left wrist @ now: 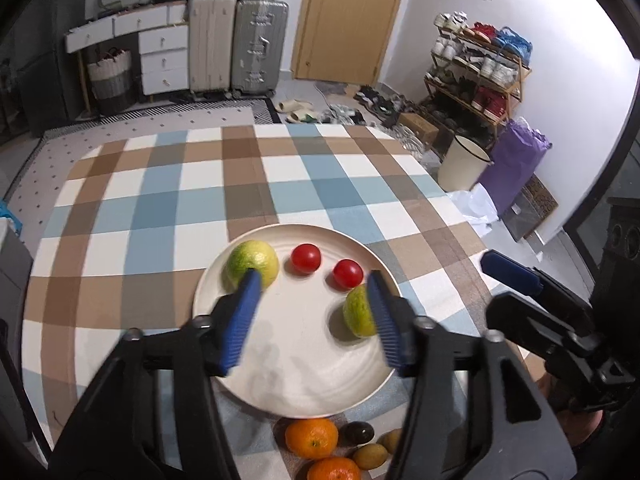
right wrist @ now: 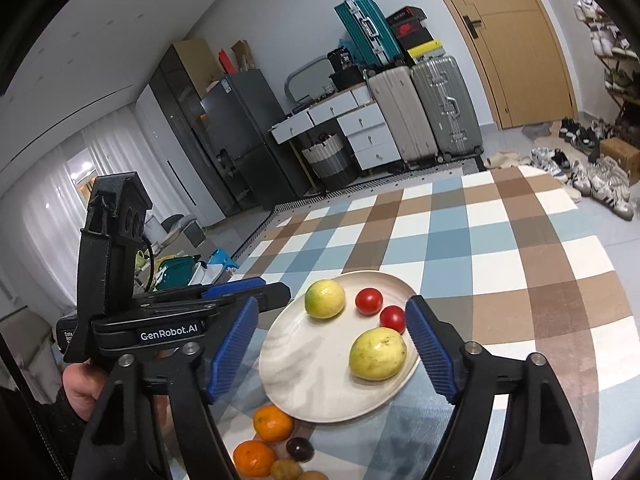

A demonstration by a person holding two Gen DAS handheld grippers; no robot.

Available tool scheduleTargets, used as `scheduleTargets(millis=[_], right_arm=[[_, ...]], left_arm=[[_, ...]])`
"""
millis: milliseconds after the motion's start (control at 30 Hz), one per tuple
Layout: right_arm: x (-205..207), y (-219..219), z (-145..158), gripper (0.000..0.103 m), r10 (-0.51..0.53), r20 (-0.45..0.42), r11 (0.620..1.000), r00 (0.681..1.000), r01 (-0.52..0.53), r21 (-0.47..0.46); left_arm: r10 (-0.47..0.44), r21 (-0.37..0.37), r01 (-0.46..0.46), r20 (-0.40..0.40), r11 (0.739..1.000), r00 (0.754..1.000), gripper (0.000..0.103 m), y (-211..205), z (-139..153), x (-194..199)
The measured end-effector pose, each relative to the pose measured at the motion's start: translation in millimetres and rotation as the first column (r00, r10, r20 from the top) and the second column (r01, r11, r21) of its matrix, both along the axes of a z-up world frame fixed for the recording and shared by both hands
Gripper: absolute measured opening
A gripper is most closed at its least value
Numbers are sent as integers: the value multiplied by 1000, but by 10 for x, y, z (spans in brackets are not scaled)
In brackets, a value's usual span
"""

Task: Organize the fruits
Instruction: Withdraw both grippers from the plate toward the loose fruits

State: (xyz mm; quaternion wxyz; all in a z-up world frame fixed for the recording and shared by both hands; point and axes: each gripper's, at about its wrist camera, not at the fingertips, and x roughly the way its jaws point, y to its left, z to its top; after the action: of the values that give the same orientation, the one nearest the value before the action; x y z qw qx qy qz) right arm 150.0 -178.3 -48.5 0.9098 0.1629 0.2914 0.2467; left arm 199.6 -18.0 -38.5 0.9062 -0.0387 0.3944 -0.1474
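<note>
A cream plate (left wrist: 288,376) on the checked tablecloth holds two yellow-green round fruits (left wrist: 252,262) (left wrist: 356,314) and two red tomatoes (left wrist: 306,258) (left wrist: 348,274). My left gripper (left wrist: 315,280) hovers above the plate, open, with nothing between its blue pads. In the right wrist view the same plate (right wrist: 312,384) shows, and my right gripper (right wrist: 332,306) is open and empty over it, the nearer yellow-green fruit (right wrist: 378,354) lying below its right finger. Two oranges (left wrist: 311,437) (left wrist: 334,470), a dark fruit (left wrist: 360,433) and small brown kiwis (left wrist: 370,456) lie on the cloth in front of the plate.
The checked tablecloth (left wrist: 200,184) stretches far behind the plate. My right gripper's finger (left wrist: 508,272) juts in at the right of the left wrist view. Beyond the table stand suitcases (left wrist: 260,44), a shoe rack (left wrist: 480,68) and a cream bucket (left wrist: 464,164) on the floor.
</note>
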Motion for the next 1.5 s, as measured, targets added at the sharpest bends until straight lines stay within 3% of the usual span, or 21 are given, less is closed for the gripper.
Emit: scheduleTargets(millis=[267,633,867,1100,1367,1500], right_arm=[[-284,77,80,88,-1,43,999,999,3,-35],[-747,246,221,99,-2,139,997,990,14,-79],[-959,278,231,101,-15,145,996,989,28,-88],[-1150,278,213,102,-21,151,995,988,35,-92],[-1311,307,149,102,-36,164,992,986,55,-115],[-1354,316,102,102,-41,151,992,988,59,-115]], left_arm=[[41,-14,-41,52,999,998,78,162,102,-367],[43,-4,-42,118,999,992,83,284,205,-937],[49,-13,-48,125,999,991,86,357,182,-1263],[63,-20,-60,138,998,988,101,410,103,-1524],[42,29,-48,172,998,984,102,375,14,-1791],[56,28,-60,131,998,990,102,409,-128,-1848]])
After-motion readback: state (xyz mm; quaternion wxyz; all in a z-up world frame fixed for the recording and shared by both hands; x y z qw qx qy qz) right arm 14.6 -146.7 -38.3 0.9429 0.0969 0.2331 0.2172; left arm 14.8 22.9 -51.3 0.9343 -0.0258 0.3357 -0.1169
